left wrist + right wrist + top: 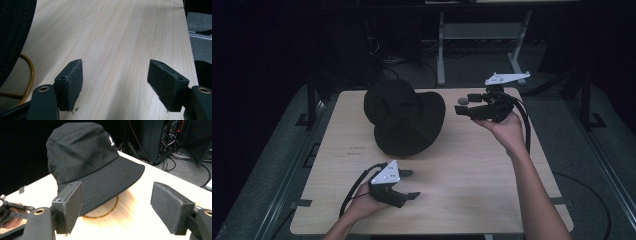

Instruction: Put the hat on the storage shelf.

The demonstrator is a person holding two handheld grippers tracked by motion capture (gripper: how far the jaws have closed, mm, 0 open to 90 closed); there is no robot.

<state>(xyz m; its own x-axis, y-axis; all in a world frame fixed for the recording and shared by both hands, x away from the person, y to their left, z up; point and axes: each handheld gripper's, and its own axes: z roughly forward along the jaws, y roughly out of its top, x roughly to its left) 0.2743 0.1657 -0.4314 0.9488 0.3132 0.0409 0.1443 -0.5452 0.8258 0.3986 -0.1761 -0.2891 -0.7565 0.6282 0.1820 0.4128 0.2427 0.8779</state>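
Black bucket hat (404, 117) sits brim-down on the far left part of the pale wood tabletop (472, 165), its crown upright and a small white label (110, 141) stitched on the side of the crown. Under the brim's near edge, as the right gripper view has it, part of a thin amber ring (110, 211) lies flat on the wood, the rest of it hidden beneath the hat.

Over on the far right the right tongs (464, 106) are held above the tabletop, pointing across at the hat but well apart from it; their jaws stand wide with nothing between them. A person's hand grips them from below, and the grey plate rides on top.

Nearer the front edge, the left tongs (409, 184) are low over the wood, jaws likewise wide and bare between the pads (165, 80), aimed toward the right side of the tabletop. In the left gripper view the hat's dark fabric and a curve of the amber ring show at the left edge.
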